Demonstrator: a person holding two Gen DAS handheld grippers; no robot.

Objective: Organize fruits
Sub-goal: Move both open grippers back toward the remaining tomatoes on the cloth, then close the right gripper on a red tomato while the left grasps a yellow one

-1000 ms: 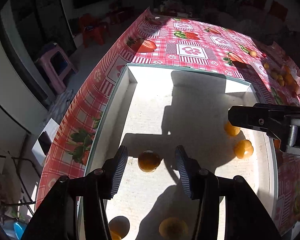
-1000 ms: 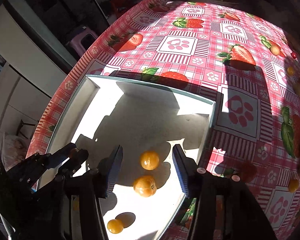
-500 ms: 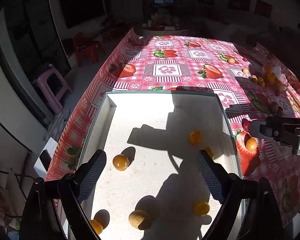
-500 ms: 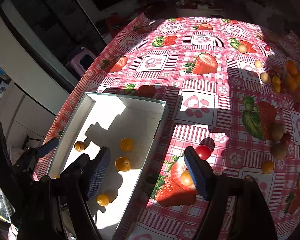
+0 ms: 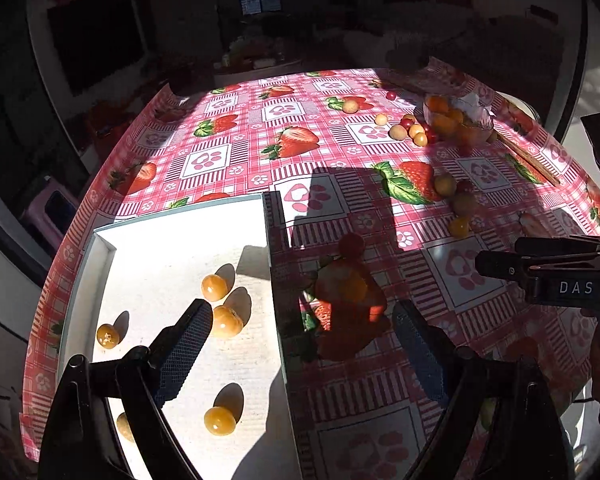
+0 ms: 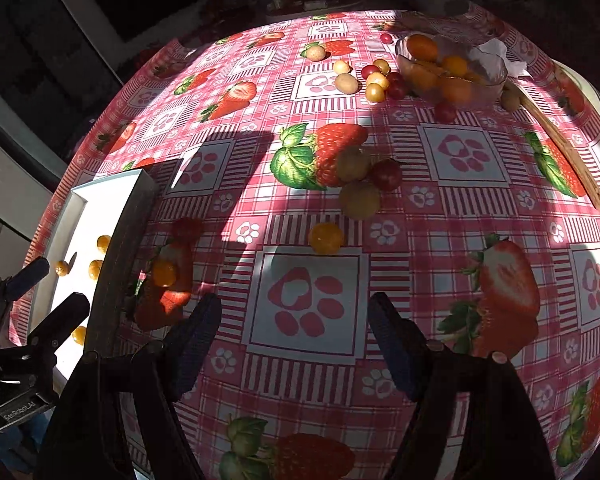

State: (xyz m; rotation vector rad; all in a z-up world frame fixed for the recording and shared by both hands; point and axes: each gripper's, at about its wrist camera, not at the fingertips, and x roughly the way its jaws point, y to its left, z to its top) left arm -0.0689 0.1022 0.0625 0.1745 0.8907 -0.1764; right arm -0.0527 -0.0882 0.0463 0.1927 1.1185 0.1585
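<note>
A white tray (image 5: 100,264) holds several small orange fruits (image 5: 214,287) at the table's left; it also shows in the right wrist view (image 6: 80,204). My left gripper (image 5: 302,348) is open and empty above the tray's right wall. An orange fruit (image 5: 354,286) and a red one (image 5: 351,245) lie in shadow just right of the tray. My right gripper (image 6: 294,340) is open and empty over the tablecloth. Ahead of it lie an orange fruit (image 6: 326,237), two yellow-green fruits (image 6: 359,200) and a red one (image 6: 386,174).
A glass bowl (image 6: 452,68) of orange fruits stands at the far right, with several loose small fruits (image 6: 374,76) beside it. A wooden stick (image 6: 560,144) lies along the right. The strawberry-print tablecloth (image 6: 308,304) covers the table. The left gripper shows at left (image 6: 32,320).
Both grippers have pulled back from the tray and swung right over the tablecloth. The left gripper's fingers have opened wide. The fruits in the tray stay put.
</note>
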